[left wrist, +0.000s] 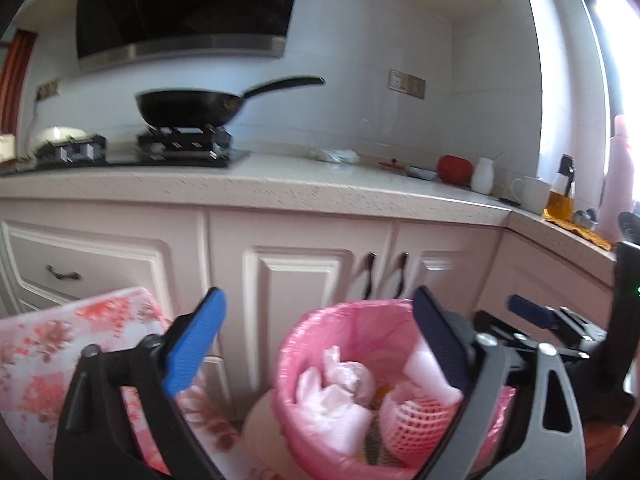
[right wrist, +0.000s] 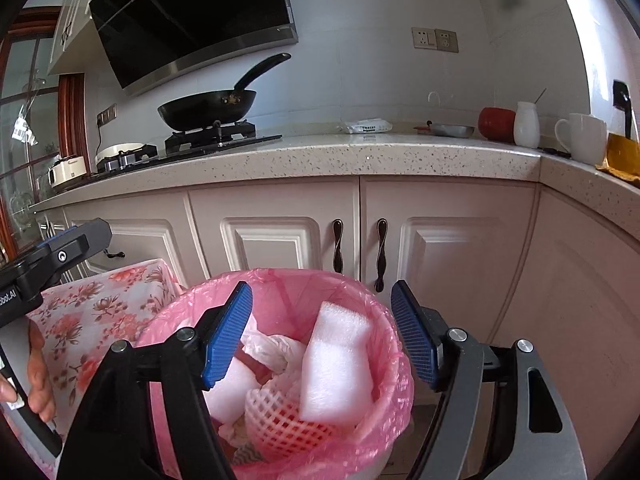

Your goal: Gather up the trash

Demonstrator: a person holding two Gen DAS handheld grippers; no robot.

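Observation:
A bin lined with a pink bag (left wrist: 316, 332) (right wrist: 386, 364) stands on the floor in front of the cabinets. In it lie a white foam block (right wrist: 336, 368) (left wrist: 426, 374), a pink foam net (right wrist: 276, 416) (left wrist: 416, 420) and crumpled white plastic (left wrist: 332, 396). My left gripper (left wrist: 320, 316) hangs open wide over the bin's left rim, with nothing between its blue pads. My right gripper (right wrist: 322, 300) is open above the bin's mouth, its pads clear of the foam block below. A hand (right wrist: 40, 380) grips the left tool's handle.
A floral cloth (left wrist: 60, 340) (right wrist: 92, 312) covers a surface left of the bin. Cabinet doors (right wrist: 280, 220) stand close behind the bin. On the counter (right wrist: 360, 156) are a wok (right wrist: 208, 110), a white packet (right wrist: 366, 125), a red pot (right wrist: 496, 123), a jug and a mug (right wrist: 584, 138).

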